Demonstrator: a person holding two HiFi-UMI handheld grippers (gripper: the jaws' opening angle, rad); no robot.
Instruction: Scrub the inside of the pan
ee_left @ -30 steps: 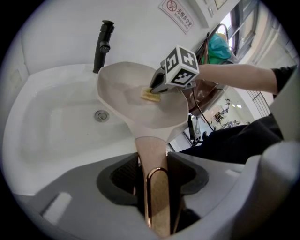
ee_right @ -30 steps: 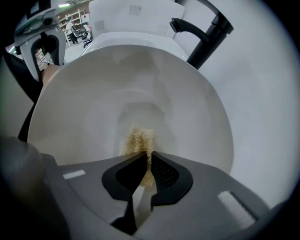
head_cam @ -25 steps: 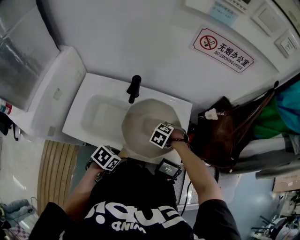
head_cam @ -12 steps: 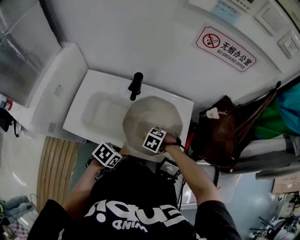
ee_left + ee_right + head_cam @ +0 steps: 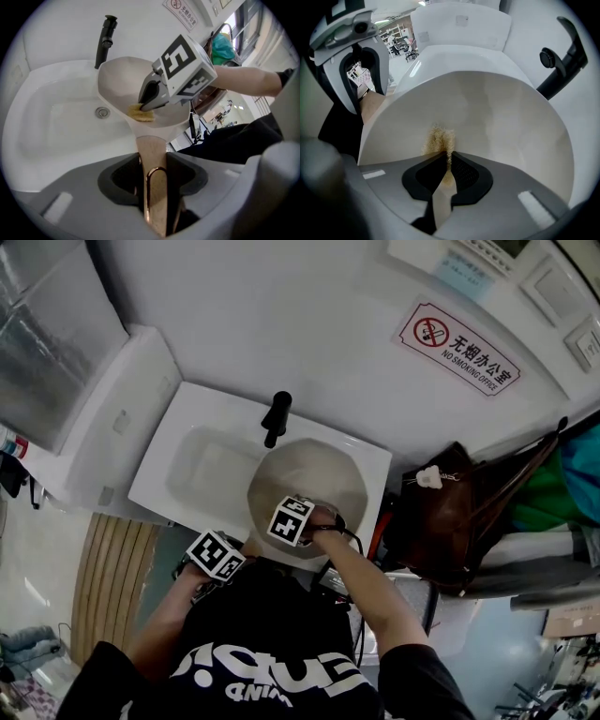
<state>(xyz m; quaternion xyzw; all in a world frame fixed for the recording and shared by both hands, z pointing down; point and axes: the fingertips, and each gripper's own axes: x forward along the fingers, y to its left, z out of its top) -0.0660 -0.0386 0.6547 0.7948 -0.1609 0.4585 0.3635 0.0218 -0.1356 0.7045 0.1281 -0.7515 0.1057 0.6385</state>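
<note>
A cream pan (image 5: 314, 479) lies tilted over the white sink (image 5: 178, 470), its inside facing me. My left gripper (image 5: 152, 165) is shut on the pan's wooden handle (image 5: 151, 154), and its jaws have just been closing a little further on it. My right gripper (image 5: 447, 161) points down into the pan and is shut on a yellow sponge (image 5: 439, 139), which presses against the pan's inner wall (image 5: 497, 122) near the handle side. The left gripper view shows the sponge (image 5: 139, 114) under the right gripper's marker cube (image 5: 185, 68).
A black faucet (image 5: 276, 418) rises at the sink's back edge, just behind the pan. The drain (image 5: 101, 111) lies left of the pan. A brown bag (image 5: 441, 512) and hanging clothes crowd the right side. A white ledge (image 5: 103, 427) borders the sink on the left.
My right gripper has slid leftward across the pan with the sponge, toward the handle side. The left gripper and the pan have stayed put.
</note>
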